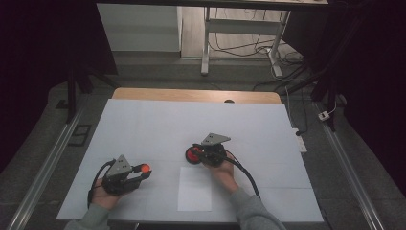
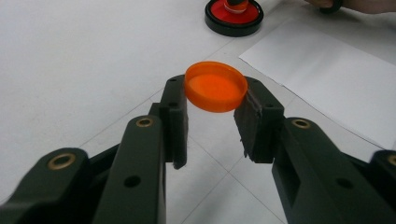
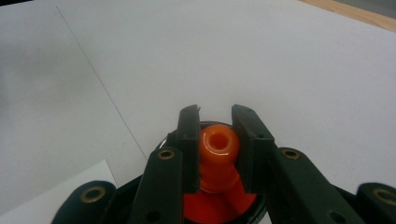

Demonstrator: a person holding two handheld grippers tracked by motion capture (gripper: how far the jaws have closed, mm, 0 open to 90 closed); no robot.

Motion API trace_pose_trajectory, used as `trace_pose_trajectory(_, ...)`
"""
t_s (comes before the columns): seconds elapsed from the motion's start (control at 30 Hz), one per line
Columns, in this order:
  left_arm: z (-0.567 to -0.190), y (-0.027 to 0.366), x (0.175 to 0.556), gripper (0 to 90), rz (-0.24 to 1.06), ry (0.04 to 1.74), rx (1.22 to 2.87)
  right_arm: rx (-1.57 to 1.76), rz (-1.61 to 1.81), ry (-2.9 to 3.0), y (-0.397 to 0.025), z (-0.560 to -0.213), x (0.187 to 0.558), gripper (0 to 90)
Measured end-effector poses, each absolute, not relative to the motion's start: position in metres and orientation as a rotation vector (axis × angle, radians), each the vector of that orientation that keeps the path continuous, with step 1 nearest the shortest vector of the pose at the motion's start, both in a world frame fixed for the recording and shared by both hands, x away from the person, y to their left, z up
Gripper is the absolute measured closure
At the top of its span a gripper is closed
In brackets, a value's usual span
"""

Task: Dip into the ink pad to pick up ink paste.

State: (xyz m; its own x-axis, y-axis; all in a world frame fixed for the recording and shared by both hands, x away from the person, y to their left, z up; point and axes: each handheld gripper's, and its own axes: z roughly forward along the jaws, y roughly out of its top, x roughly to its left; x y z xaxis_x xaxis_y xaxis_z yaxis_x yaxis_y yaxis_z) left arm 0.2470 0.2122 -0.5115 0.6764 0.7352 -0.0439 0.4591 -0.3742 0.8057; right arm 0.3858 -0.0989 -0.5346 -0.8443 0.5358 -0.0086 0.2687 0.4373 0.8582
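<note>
Pinching an orange cap (image 2: 216,87) by its rim, the left gripper (image 2: 212,122) has its jaws partly closed, the cap caught between their tips and held clear above the table (image 2: 70,56). The right gripper (image 3: 214,140) has its jaws drawn close around an orange bottle neck (image 3: 218,156), pressing both sides of it; its open mouth faces up, and below it sits a red body ringed in black (image 1: 194,154) resting on the table. In the high view the two grippers are well apart, with one white sheet of paper (image 1: 195,189) lying between and nearer the person. Counted: one cap, one bottle, one sheet, two grippers.
</note>
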Motion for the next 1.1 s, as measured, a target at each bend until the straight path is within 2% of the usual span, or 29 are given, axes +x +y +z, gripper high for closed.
trace_pose_trajectory(0.7, -0.511, 0.212, 0.248, 64.8, 0.410, 0.919, 2.033, 0.726, 1.396, 2.426, -0.102, -0.534, 0.389, 72.3)
trace_pose_trajectory(0.93, -0.511, 0.213, 0.248, 64.7, 0.411, 0.923, 2.031, 0.737, 1.553, 2.317, -0.114, -0.510, 0.387, 72.2)
trace_pose_trajectory(1.1, -0.511, 0.213, 0.247, 64.7, 0.416, 0.920, 2.032, 0.739, 1.553, 2.329, -0.114, -0.509, 0.385, 72.2)
